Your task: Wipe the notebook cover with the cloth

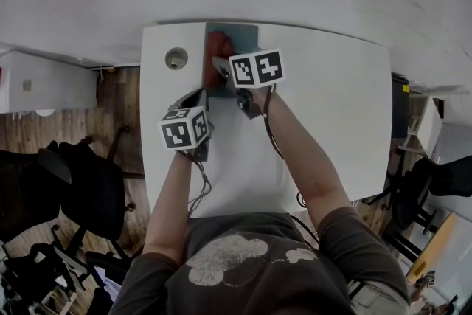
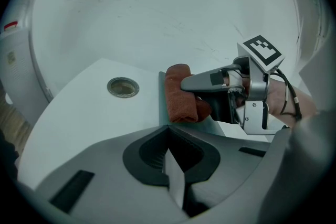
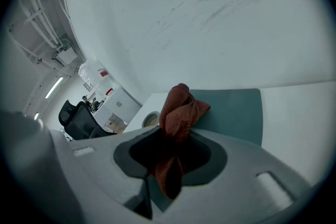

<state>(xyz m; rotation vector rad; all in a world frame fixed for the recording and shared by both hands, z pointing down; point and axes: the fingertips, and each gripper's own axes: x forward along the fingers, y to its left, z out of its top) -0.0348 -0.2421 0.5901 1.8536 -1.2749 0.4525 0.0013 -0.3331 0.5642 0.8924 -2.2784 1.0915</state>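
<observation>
Pinching rust cloth [image 3: 179, 112] on teal notebook [image 3: 233, 113]

The person wears a dark grey short-sleeved T-shirt [image 1: 295, 284] with a pale irregular print [image 1: 221, 260] on the front. The left hand-held gripper [image 1: 196, 99] and the right hand-held gripper [image 1: 220, 68] each have a grey moulded body with a dark recess around the jaws. Each carries a white cube [image 1: 184, 127] bearing black square markers. A thin dark cable [image 1: 271, 130] trails back from each unit. The right unit has a silver bracket [image 2: 256, 113] fixed with round-headed screws.
</observation>
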